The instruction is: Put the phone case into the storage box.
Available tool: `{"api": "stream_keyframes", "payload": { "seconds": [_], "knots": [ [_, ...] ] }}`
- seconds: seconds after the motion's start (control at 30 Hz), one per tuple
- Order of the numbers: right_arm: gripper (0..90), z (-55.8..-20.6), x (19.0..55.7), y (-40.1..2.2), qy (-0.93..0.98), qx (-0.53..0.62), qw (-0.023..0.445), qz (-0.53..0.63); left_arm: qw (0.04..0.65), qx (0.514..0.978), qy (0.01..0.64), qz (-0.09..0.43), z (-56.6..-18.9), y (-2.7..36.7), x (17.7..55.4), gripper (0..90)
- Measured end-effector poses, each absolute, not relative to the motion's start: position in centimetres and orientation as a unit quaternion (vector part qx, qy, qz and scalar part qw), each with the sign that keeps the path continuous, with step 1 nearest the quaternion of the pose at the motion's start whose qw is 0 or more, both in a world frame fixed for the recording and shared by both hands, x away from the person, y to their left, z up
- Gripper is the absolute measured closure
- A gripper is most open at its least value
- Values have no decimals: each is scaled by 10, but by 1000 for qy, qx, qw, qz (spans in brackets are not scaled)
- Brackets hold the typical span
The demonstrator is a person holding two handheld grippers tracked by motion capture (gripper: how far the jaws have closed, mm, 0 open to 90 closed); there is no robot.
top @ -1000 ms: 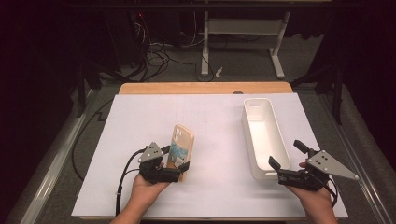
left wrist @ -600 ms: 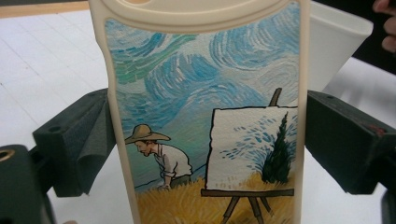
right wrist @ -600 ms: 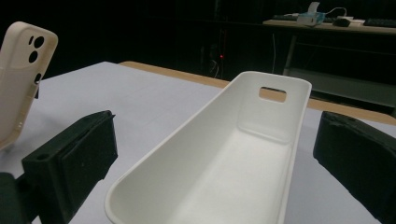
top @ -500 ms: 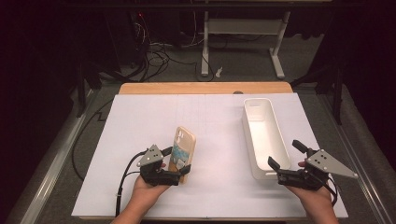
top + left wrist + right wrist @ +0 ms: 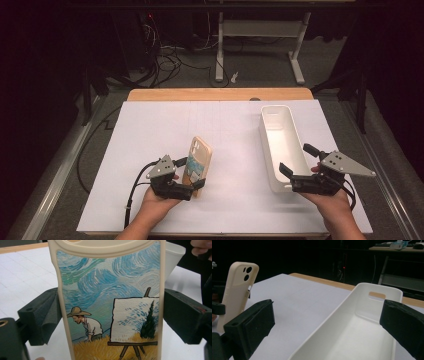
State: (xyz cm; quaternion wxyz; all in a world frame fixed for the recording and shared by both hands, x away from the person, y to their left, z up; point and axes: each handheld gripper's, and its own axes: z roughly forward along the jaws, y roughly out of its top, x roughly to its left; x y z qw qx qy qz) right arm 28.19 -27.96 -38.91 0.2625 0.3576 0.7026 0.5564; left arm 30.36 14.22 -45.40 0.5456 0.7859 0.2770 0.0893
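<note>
near front edge of table point(image 5: 150, 120), left of centre: your left gripper point(image 5: 192, 172) is clamping phone case point(image 5: 199, 160), now tilting it more upright. right gripper point(image 5: 295, 162) is waiting wide open, holding nothing, at white bin point(image 5: 280, 135). transfer likely next.

A cream phone case point(image 5: 199, 162) is seen standing nearly upright at lower centre-left of the high view, its lower end gripped at both side edges between the jaws of the left gripper point(image 5: 192, 181). In the left gripper view, the case point(image 5: 110, 302) takes up the middle of the frame: its printed face shows swirling blue sky, a figure in a straw hat bent over yellow grass, and a canvas on an easel with a dark cypress painted on it. In the right gripper view, the case point(image 5: 235, 292) is seen at the far left, plain cream on this side, with round camera cut-outs near its top.
</note>
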Motion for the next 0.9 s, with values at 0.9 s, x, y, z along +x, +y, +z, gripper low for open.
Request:
{"api": "stream_keyframes", "payload": {
  "seconds": [0.9],
  "knots": [
    [1,-364,313,-236,716,317,230,578,544,813,203,51,-455,117,327,90]
  ]
}}
